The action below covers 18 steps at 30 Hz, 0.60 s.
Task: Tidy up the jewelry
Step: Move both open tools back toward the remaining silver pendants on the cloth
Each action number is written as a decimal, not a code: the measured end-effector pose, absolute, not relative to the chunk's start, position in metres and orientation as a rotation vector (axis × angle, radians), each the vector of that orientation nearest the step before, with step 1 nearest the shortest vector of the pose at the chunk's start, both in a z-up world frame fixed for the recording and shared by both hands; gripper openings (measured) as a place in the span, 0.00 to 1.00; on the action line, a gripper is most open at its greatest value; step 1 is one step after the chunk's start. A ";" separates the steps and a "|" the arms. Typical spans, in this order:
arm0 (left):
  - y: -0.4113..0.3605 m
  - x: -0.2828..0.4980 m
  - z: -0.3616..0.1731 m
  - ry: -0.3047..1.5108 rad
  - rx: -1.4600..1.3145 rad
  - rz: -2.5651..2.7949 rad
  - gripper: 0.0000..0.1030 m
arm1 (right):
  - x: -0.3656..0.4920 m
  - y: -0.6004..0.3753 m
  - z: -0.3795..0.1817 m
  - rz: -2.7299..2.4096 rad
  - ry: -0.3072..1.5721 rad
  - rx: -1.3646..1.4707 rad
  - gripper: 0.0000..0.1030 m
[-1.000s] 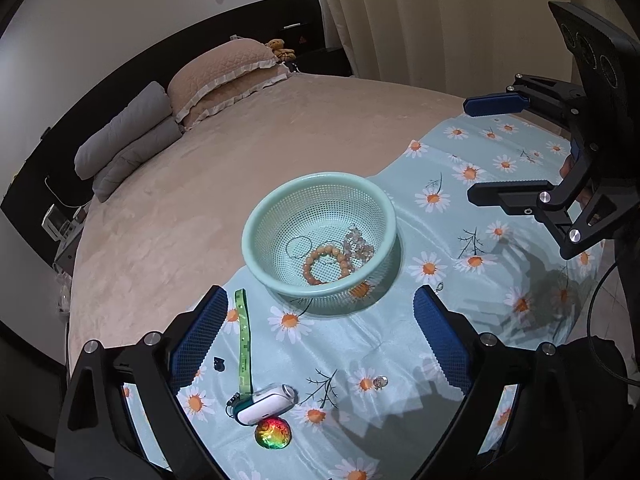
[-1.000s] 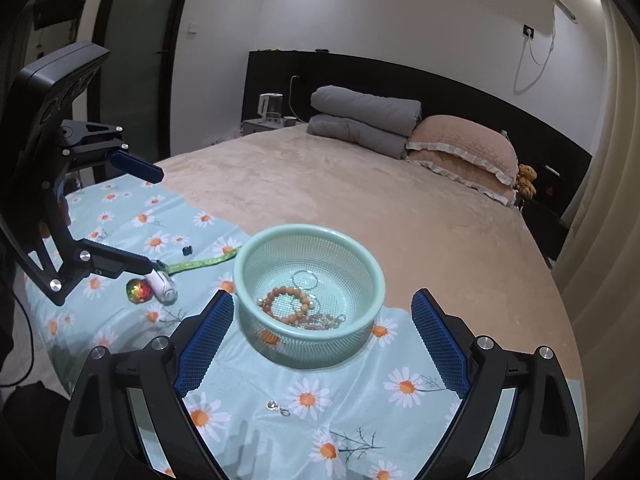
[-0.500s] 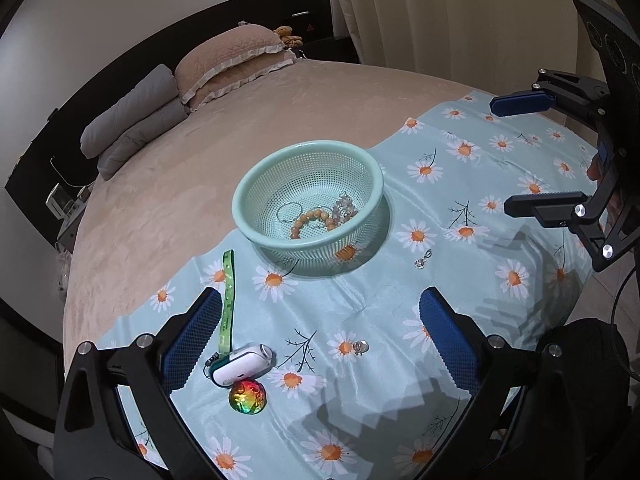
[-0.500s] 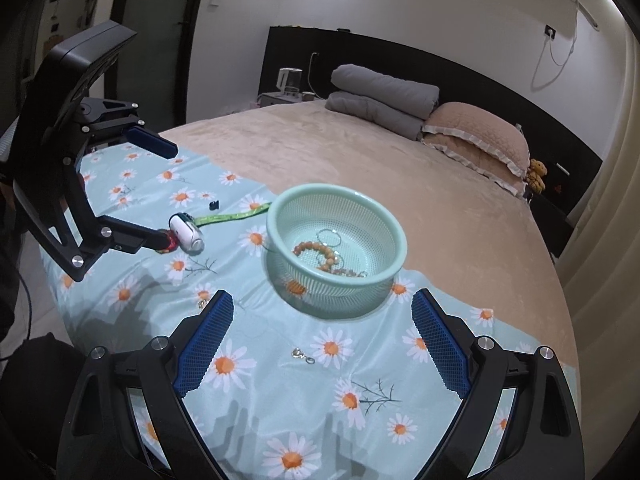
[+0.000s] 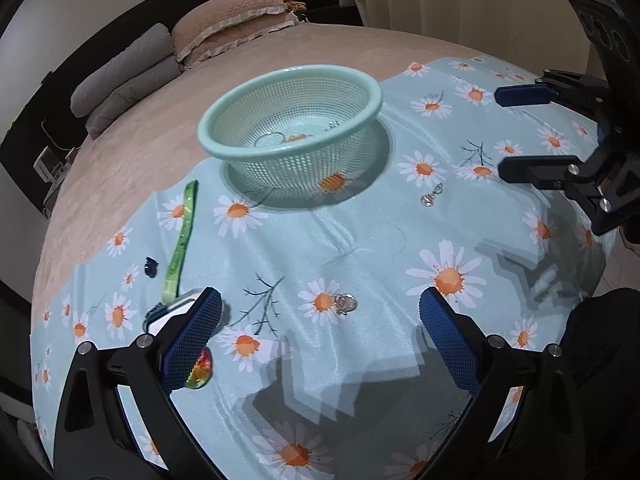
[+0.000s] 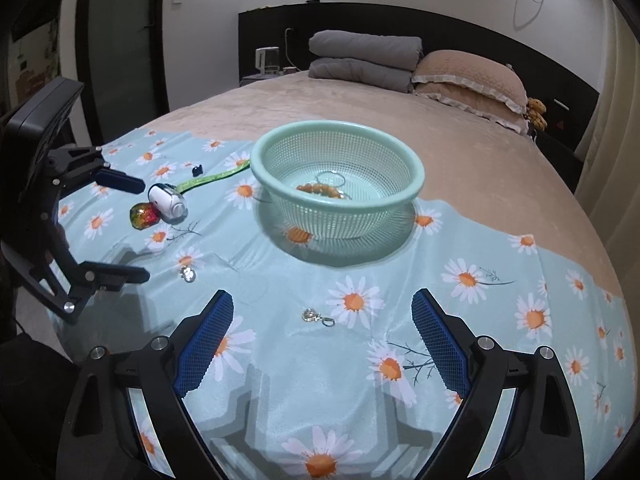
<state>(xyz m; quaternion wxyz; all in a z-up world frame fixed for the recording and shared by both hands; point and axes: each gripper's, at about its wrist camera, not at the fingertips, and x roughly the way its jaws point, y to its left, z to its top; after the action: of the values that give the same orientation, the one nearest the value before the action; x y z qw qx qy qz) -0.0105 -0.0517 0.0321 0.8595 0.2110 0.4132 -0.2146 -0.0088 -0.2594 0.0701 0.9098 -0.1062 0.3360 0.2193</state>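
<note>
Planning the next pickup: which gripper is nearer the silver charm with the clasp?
Right. The right gripper sits just short of the silver charm; the left gripper is farther off, beside another trinket.

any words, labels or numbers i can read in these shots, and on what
None can be read.
green ribbon: faint marks along it, too blurred to read.
white device: no legible label.
wall posters at the left edge of the right wrist view: print too small to read.

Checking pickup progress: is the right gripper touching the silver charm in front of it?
Apart. The right wrist view shows the silver charm on bare cloth between the right gripper's open fingers.
</note>
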 end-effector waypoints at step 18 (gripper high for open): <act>-0.047 0.019 -0.027 0.834 0.332 -0.529 0.93 | 0.034 -0.245 -0.015 0.461 0.829 -0.155 0.67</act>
<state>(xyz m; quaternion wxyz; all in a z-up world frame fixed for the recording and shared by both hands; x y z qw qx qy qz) 0.0190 -0.0474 -0.0270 0.8673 0.1584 0.3986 -0.2527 0.0342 -0.2452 -0.0154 0.8868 -0.0746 0.3986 0.2217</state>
